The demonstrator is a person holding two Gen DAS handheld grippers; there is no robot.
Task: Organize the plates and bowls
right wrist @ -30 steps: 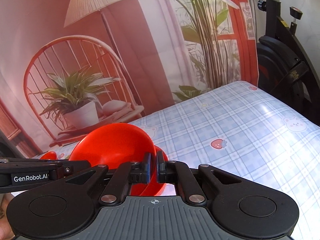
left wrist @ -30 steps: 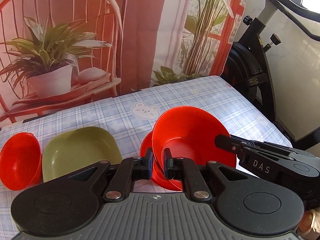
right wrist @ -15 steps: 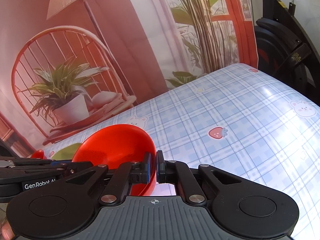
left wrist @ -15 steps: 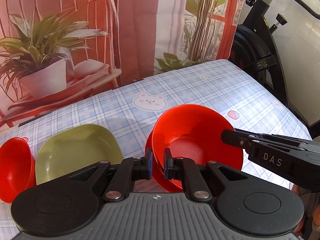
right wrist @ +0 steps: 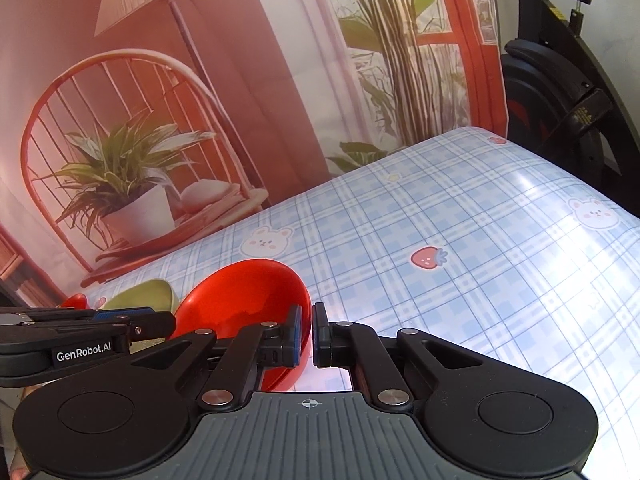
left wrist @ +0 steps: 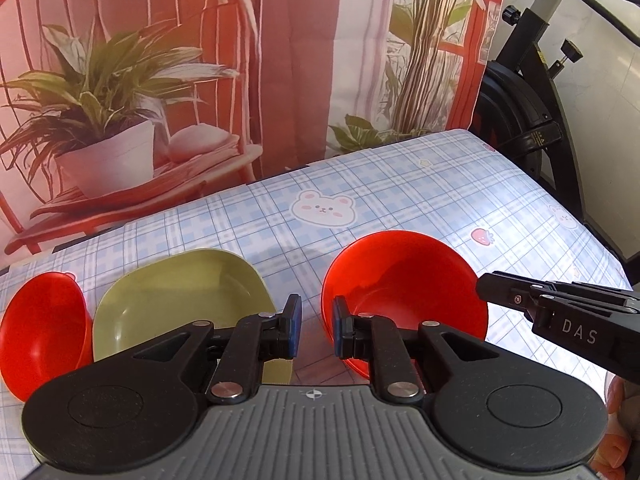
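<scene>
A large red bowl (left wrist: 404,292) is tilted over the checked tablecloth; it also shows in the right wrist view (right wrist: 248,300). My right gripper (right wrist: 307,334) is shut on its right rim. My left gripper (left wrist: 314,328) is open, its jaws a small way apart; the bowl's left rim lies just beside the right jaw, no longer clamped. A green square plate (left wrist: 180,300) lies to the left, and a smaller red bowl (left wrist: 42,332) leans at the far left. The right gripper's fingers (left wrist: 560,312) show in the left wrist view at the bowl's right edge.
The table (right wrist: 460,248) has a blue plaid cloth with bear and strawberry prints. A printed backdrop (left wrist: 200,60) hangs behind the far edge. A black exercise bike (left wrist: 532,120) stands past the table's right edge.
My left gripper has opened and let go of the red bowl's rim. The right gripper still holds the bowl. Both cameras have tilted down a little toward the table.
</scene>
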